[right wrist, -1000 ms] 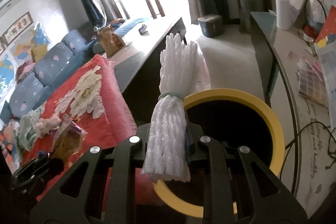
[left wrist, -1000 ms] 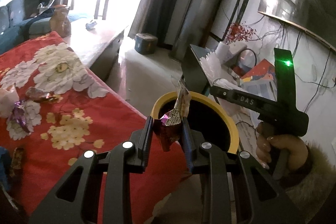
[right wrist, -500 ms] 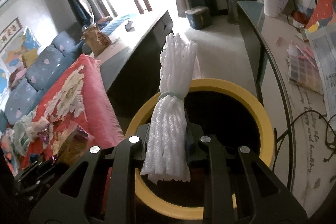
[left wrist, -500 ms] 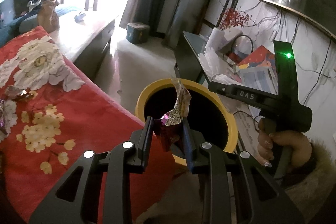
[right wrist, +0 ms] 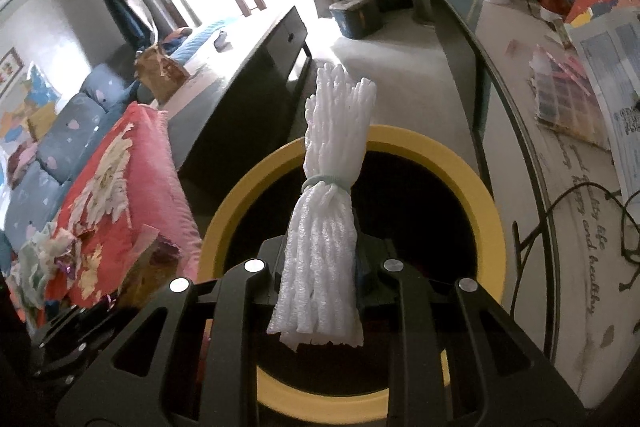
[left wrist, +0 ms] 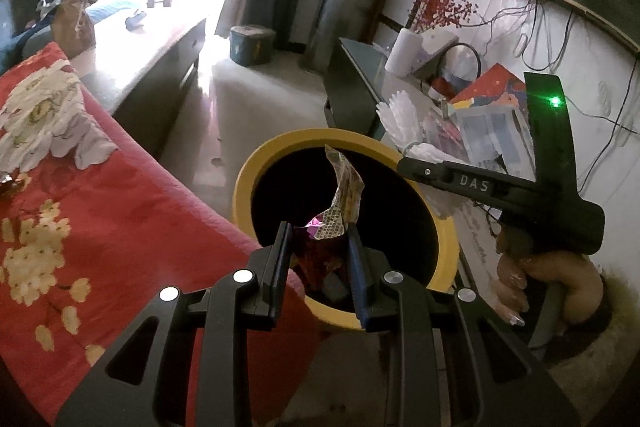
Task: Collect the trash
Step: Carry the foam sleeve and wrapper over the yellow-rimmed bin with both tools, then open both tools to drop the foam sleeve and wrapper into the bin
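Note:
A yellow-rimmed black trash bin stands on the floor beside the red flowered cloth; it also shows in the right wrist view. My left gripper is shut on a crinkled foil snack wrapper and holds it over the bin's mouth. My right gripper is shut on a white foam net bundle tied with a band, held upright over the bin. The right gripper also shows in the left wrist view, at the bin's right rim.
The red flowered cloth with more wrappers lies left of the bin. A glass desk with papers and cables runs along the right. A dark low cabinet and a small box stand beyond.
Both grippers have moved forward and closer over the bin's mouth, each holding its piece of trash. The bin now sits more centred under them.

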The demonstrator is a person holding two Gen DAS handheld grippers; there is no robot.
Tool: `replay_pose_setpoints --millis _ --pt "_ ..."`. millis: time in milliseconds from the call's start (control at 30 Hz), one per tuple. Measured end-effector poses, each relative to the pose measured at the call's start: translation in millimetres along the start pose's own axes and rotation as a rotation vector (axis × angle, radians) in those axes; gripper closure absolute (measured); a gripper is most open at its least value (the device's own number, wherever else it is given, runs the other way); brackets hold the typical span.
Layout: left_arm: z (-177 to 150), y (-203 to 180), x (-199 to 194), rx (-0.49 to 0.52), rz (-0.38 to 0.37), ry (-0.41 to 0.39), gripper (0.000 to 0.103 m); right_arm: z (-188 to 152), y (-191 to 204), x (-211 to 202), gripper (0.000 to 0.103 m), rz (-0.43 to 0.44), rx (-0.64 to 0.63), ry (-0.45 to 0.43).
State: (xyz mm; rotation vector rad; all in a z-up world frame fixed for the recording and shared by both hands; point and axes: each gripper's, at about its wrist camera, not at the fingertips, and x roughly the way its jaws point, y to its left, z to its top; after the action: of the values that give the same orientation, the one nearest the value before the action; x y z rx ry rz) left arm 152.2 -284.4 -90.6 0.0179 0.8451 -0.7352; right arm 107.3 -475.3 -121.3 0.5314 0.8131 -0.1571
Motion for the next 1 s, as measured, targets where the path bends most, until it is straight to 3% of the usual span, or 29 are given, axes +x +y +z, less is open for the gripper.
replay_pose_setpoints --millis 200,233,300,367,467,567,733,800,1000 --pt "4 -3 20 0.013 0.0 0.026 0.075 -3 -11 6 0.082 -0.004 0.034 0.021" --pt "5 -3 22 0.014 0.004 0.023 0.074 -3 -11 6 0.079 -0.001 0.038 0.024" --pt "8 -2 23 0.004 0.003 0.015 0.069 -2 -15 6 0.06 -0.005 0.05 0.018" --pt "10 1 20 -0.008 0.007 -0.004 0.041 -2 -16 3 0.057 -0.012 0.068 0.001" --pt "12 5 13 -0.031 0.007 -0.028 0.024 0 -18 1 0.052 -0.011 0.081 -0.008" --pt "13 8 6 -0.044 0.015 -0.05 0.014 0 -15 -4 0.05 -0.008 0.083 -0.021" --pt "12 11 -14 -0.048 0.04 -0.094 0.01 2 -4 -15 0.047 -0.006 0.053 -0.063" --pt "10 17 -23 -0.062 0.052 -0.109 0.01 4 1 -20 0.038 -0.005 0.043 -0.08" --pt "6 31 -52 -0.087 0.096 -0.158 0.01 4 16 -29 0.034 0.012 0.01 -0.105"
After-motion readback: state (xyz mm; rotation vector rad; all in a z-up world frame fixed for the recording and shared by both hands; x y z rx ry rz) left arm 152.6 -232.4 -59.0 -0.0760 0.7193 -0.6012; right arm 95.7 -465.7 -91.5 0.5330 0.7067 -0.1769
